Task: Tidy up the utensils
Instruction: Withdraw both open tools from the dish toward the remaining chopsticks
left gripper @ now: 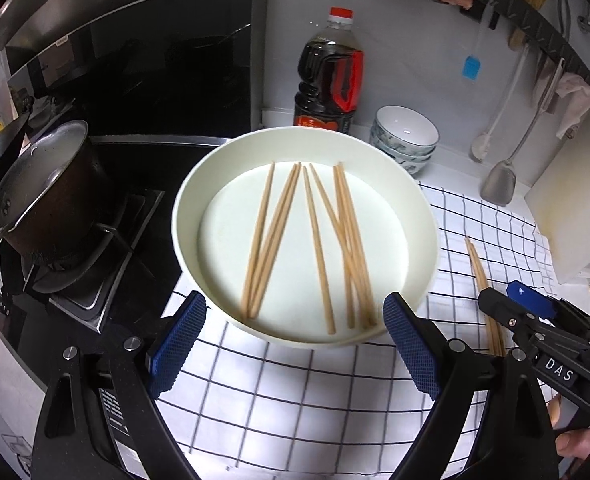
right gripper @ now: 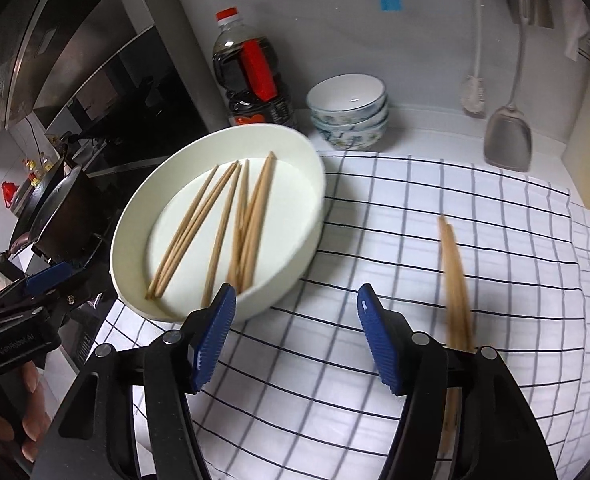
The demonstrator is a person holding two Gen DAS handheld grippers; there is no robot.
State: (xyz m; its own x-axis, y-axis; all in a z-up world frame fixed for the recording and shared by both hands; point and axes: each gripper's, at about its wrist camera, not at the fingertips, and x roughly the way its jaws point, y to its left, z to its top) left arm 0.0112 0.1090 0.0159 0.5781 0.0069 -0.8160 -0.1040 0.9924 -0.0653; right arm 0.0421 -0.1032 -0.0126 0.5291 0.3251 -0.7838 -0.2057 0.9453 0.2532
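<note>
A round white basin [left gripper: 423,216] [right gripper: 299,232] stands on a white checked cloth [left gripper: 295,392] [right gripper: 435,280] and holds several wooden chopsticks [left gripper: 315,240] [right gripper: 231,224]. A pair of chopsticks [left gripper: 481,284] [right gripper: 453,280] lies on the cloth to the basin's right. My left gripper [left gripper: 295,344] is open and empty, its pads flanking the basin's near rim. My right gripper [right gripper: 293,336] is open and empty above the cloth, just left of the loose pair; it also shows in the left wrist view [left gripper: 535,320].
A dark sauce bottle [left gripper: 331,76] [right gripper: 251,76] and stacked bowls [left gripper: 407,136] [right gripper: 349,110] stand behind the basin. A metal spatula [left gripper: 501,184] [right gripper: 509,136] and brush hang at the wall. A pot [left gripper: 43,196] sits on the stove at left. A white board [left gripper: 575,200] leans at right.
</note>
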